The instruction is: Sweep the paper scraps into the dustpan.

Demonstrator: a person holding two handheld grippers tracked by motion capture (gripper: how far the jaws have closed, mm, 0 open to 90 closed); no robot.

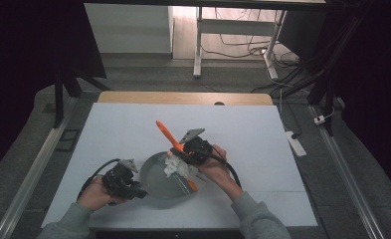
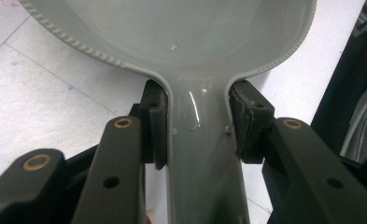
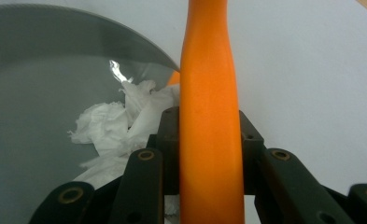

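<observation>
Left gripper (image 1: 133, 191) at near table edge, jaws clamped on grey pan handle (image 2: 200, 154); grey pan (image 1: 158, 181) flat on white table (image 1: 243, 129), near front edge; crumpled white paper (image 1: 175, 167) inside pan, right side; right gripper (image 1: 185, 154) beyond, jaws clamped on orange tool (image 1: 165, 132), handle slanting up and away over table.

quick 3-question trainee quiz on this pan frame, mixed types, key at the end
1. True or false: the left gripper is shut on the grey pan's handle.
2. What lies inside the pan? A) crumpled white paper B) a sponge C) a lemon
3. Fill in: the right gripper is clamped on an orange ___.

Key: 1 true; 2 A, the crumpled white paper; 3 utensil handle.
</observation>
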